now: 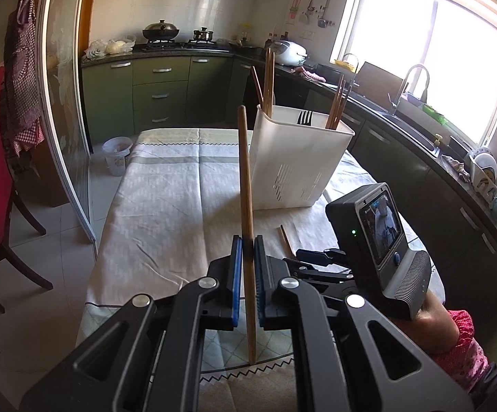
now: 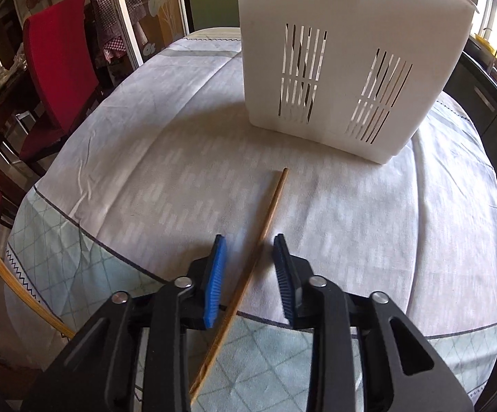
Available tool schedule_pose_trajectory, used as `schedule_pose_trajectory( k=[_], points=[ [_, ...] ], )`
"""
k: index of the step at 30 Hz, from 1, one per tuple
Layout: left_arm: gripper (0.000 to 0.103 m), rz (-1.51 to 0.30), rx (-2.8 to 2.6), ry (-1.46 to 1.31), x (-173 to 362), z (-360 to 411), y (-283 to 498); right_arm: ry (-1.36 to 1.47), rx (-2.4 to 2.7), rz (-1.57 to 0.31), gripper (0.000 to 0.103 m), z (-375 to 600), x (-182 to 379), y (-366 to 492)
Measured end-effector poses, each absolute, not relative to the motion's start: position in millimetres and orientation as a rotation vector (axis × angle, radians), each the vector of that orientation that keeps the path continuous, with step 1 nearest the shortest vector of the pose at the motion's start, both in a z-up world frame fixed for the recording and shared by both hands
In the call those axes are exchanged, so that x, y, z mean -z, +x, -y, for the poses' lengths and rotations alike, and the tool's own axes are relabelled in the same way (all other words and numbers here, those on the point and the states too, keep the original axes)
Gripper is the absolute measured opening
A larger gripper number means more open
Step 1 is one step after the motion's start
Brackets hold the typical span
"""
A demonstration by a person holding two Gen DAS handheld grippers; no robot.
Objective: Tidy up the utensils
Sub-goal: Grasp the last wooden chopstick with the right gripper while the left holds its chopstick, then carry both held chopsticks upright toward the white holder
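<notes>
The left gripper (image 1: 247, 240) is clenched on an upright chopstick (image 1: 246, 185) over the tablecloth (image 1: 166, 189). To its right stands the white holder (image 1: 296, 164) with chopsticks and a fork (image 1: 305, 116). The right gripper (image 2: 250, 250) straddles a second chopstick (image 2: 269, 219) lying on the cloth, pads not pressing it.
</notes>
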State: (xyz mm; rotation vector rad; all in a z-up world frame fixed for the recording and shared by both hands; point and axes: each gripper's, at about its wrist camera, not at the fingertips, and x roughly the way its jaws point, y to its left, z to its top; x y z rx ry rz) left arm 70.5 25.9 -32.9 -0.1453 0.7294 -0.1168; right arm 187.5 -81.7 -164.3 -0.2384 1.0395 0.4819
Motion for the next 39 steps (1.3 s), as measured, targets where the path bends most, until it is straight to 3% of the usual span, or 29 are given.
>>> schedule_pose_trajectory(
  k=[6, 12, 29, 39],
  points=[
    [0.007, -0.728, 0.116, -0.136, 33.1, -23.9, 70.2, -0.233, -0.501, -1.039, 0.006, 81.6, 164.2, 192.0],
    [0.007, -0.727, 0.113, -0.127, 32.3, -20.0, 69.0, -0.196, -0.513, -1.003, 0.006, 89.5, 154.0, 190.0],
    [0.007, -0.717, 0.115, -0.112, 25.1, -14.0, 65.4, -0.019, -0.58, -0.731, 0.006, 163.6, 50.4, 130.2],
    [0.007, -0.696, 0.117, -0.085, 14.5, -5.3, 56.9, 0.015, -0.589, -0.671, 0.006, 191.3, 26.6, 102.7]
  ],
)
